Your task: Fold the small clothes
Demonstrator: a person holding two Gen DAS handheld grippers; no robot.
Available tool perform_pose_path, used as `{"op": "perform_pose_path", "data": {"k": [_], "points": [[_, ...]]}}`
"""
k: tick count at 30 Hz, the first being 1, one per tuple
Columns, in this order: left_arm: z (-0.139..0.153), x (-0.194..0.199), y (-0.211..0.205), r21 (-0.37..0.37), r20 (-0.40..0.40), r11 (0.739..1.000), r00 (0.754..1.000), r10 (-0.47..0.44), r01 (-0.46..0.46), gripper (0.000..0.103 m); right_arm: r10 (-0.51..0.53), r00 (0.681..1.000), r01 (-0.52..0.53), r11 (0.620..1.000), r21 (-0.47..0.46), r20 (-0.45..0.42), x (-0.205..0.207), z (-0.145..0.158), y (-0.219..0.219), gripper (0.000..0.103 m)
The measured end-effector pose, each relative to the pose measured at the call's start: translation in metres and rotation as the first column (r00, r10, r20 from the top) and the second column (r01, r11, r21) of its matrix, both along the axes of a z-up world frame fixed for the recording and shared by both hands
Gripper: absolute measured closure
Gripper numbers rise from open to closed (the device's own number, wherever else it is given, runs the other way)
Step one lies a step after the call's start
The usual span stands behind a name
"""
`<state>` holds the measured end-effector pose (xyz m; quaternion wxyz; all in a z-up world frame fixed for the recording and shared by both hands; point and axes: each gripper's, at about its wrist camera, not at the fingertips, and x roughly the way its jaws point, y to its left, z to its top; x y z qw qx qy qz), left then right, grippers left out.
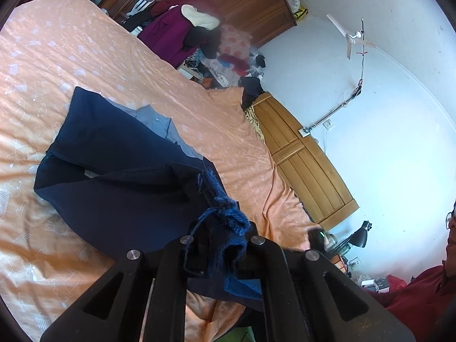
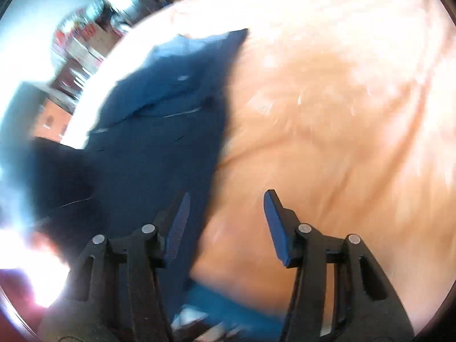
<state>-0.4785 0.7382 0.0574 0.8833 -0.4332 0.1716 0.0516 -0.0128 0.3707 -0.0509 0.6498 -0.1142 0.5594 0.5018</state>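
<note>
I'd call it mid-fold: left gripper (image 1: pixel 219 245) is clamped on a bunched edge of the navy garment (image 1: pixel 119 176) lying part-doubled on the orange bedsheet (image 1: pixel 71 57), right gripper (image 2: pixel 225 222) wide open, empty, final folds remaining.

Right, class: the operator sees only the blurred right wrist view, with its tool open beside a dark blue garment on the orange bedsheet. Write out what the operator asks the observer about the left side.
Operator: Is the left tool holding anything?
Observer: Yes. The left tool is shut on a frayed, bunched edge of the dark blue garment.
Operator: Is that garment the only one on the bed in front of it?
Observer: No. A lighter grey-blue garment shows from under its far edge, lying on the bedsheet.
</note>
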Motion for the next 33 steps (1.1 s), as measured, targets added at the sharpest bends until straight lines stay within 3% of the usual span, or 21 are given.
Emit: {"op": "perform_pose_path", "data": {"k": [3,4,7,10,11,12,13,14,16,17,19,25,29,31,33], "points": [[0.003,0.004,0.004,-0.003,0.006,1.000,1.000,-0.001,0.001,0.097,0.028,0.996,-0.045,0.976,-0.211,-0.081,0.000,-0.055,0.020,0.061],[0.005,0.006,0.006,-0.001,0.009,1.000,1.000,0.002,-0.002,0.097,0.042,0.996,-0.059,0.974,-0.220,-0.080,-0.009,-0.055,0.014,0.061],[0.011,0.009,0.010,0.006,0.027,1.000,1.000,0.007,-0.007,0.097,0.113,0.974,-0.160,0.956,-0.246,-0.195,-0.058,-0.039,-0.025,0.061],[0.012,0.008,0.014,-0.003,0.075,1.000,0.997,0.011,-0.011,0.096,0.138,0.901,-0.319,0.852,-0.414,-0.411,-0.139,-0.076,-0.083,0.061],[0.010,0.008,0.014,-0.012,0.085,1.000,0.996,0.013,-0.012,0.094,0.161,0.871,-0.387,0.808,-0.444,-0.464,-0.173,-0.087,-0.103,0.066],[0.007,0.008,0.014,-0.025,0.097,1.000,0.995,0.016,-0.014,0.093,0.191,0.867,-0.408,0.802,-0.436,-0.460,-0.188,-0.083,-0.110,0.069],[0.005,0.008,0.014,-0.033,0.102,0.999,0.995,0.018,-0.014,0.092,0.184,0.867,-0.393,0.824,-0.408,-0.463,-0.194,-0.073,-0.113,0.069],[0.001,0.007,0.013,-0.046,0.109,0.999,0.994,0.016,-0.011,0.092,0.146,0.879,-0.326,0.880,-0.347,-0.455,-0.187,-0.057,-0.116,0.067],[-0.004,0.006,0.010,-0.059,0.111,0.998,0.994,0.012,-0.005,0.092,0.065,0.910,-0.160,0.966,-0.202,-0.409,-0.160,-0.022,-0.121,0.052],[-0.005,0.006,0.009,-0.062,0.110,0.998,0.994,0.014,-0.007,0.092,-0.008,0.915,-0.043,0.992,-0.118,-0.403,-0.143,-0.005,-0.127,0.035],[-0.005,0.004,0.008,-0.067,0.115,0.998,0.993,0.018,-0.010,0.092,-0.070,0.899,0.053,0.997,-0.050,-0.432,-0.129,-0.001,-0.129,0.021],[-0.002,-0.003,0.004,-0.058,0.110,0.998,0.994,0.027,-0.021,0.089,-0.116,0.835,0.044,0.988,-0.145,-0.538,-0.133,-0.061,-0.121,0.021],[-0.004,-0.009,0.001,-0.061,0.111,0.998,0.993,0.041,-0.034,0.089,-0.097,0.778,0.085,0.995,-0.050,-0.621,-0.127,-0.057,-0.110,0.021],[-0.004,-0.009,0.000,-0.060,0.112,0.998,0.993,0.039,-0.032,0.089,-0.085,0.782,0.077,0.996,-0.041,-0.617,-0.121,-0.048,-0.099,0.023],[-0.006,-0.009,0.000,-0.058,0.108,0.998,0.994,0.035,-0.029,0.089,-0.071,0.797,0.061,0.997,-0.038,-0.599,-0.122,-0.043,-0.090,0.055]]}}
